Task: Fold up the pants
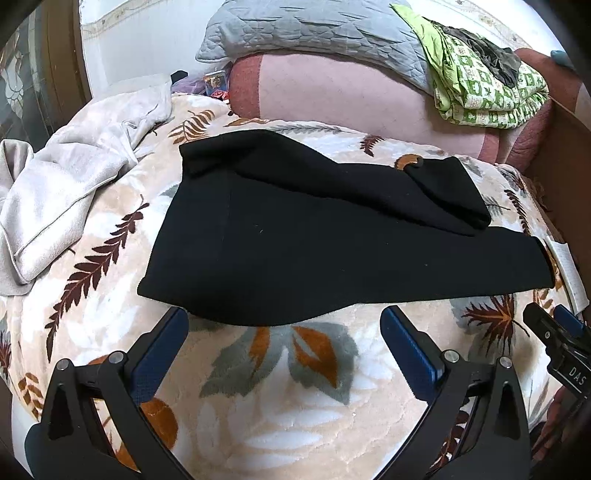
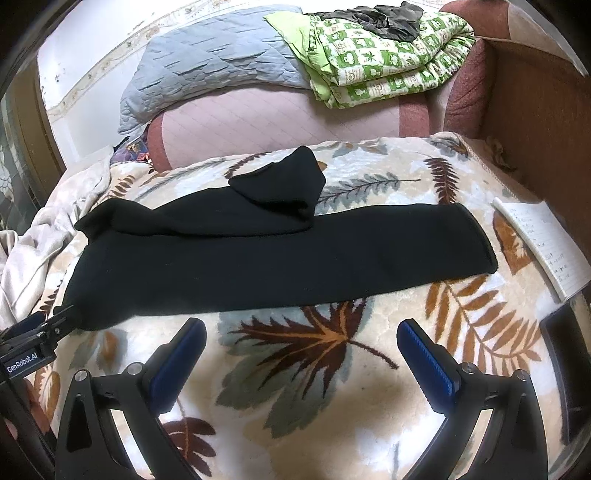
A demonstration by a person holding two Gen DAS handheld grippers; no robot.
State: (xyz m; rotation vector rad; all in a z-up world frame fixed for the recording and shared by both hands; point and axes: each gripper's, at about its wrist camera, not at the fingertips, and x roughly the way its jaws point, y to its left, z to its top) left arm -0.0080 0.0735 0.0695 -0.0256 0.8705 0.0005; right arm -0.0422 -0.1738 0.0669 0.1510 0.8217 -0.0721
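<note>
Black pants (image 1: 295, 236) lie flat across a leaf-patterned blanket (image 1: 295, 387), waist at the left, legs running right. The far leg is bent back on itself near its end. They also show in the right wrist view (image 2: 258, 254). My left gripper (image 1: 284, 325) is open and empty, just in front of the pants' near edge by the waist. My right gripper (image 2: 301, 336) is open and empty, just short of the near leg's edge. The right gripper also shows at the right edge of the left wrist view (image 1: 554, 328), and the left gripper at the left edge of the right wrist view (image 2: 40, 328).
A crumpled beige cloth (image 1: 70, 192) lies left of the pants. A pink bolster (image 1: 351, 99), grey pillow (image 1: 314, 33) and folded green quilt (image 1: 480, 85) lie behind. A notebook (image 2: 539, 243) and a brown wooden board (image 2: 535, 110) are at the right.
</note>
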